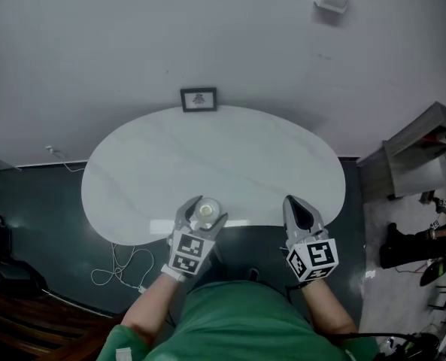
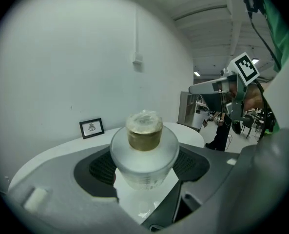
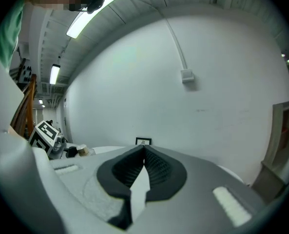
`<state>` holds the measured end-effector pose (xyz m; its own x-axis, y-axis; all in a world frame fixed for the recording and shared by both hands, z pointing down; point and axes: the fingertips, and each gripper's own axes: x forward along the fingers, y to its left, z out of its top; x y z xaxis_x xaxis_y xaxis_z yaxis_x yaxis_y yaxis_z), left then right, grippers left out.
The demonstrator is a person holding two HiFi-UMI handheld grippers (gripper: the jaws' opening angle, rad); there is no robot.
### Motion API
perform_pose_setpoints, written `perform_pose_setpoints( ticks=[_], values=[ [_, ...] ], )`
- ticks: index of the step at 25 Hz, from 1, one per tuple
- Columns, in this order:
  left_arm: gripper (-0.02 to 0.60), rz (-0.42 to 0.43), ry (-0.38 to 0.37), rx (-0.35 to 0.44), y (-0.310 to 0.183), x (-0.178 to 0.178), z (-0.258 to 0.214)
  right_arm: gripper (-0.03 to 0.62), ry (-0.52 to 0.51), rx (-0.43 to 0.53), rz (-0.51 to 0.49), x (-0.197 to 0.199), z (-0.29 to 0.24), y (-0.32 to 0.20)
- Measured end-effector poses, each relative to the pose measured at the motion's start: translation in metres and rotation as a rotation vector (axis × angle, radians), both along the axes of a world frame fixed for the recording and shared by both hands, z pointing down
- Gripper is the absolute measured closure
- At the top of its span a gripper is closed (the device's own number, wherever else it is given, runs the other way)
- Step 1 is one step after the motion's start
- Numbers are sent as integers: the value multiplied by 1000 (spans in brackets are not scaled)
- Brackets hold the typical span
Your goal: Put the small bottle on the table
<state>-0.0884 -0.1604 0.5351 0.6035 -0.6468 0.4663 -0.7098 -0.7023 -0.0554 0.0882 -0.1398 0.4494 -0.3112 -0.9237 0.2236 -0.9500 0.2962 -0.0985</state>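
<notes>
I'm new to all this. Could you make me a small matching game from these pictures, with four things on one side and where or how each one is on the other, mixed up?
Things:
1. small bottle
2. right gripper
3. picture frame
4. table

Place or state:
A. stands at the far edge, by the wall
B. jaws together, nothing between them
C. held between the jaws of the left gripper
D. white, with a rounded outline

Pairs: 1-C, 2-B, 3-A, 4-D
</notes>
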Motion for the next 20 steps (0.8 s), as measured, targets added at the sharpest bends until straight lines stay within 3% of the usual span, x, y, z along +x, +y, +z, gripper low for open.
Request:
perform_pose_setpoints(
  ticks=[12,20],
  values=[
    [238,175,-73,2,-61,12,46,591,46,-28,150,9,5,-37],
    [238,203,-105,-33,-80,35,78,591,24,-72,134,18,24,-51]
  ],
)
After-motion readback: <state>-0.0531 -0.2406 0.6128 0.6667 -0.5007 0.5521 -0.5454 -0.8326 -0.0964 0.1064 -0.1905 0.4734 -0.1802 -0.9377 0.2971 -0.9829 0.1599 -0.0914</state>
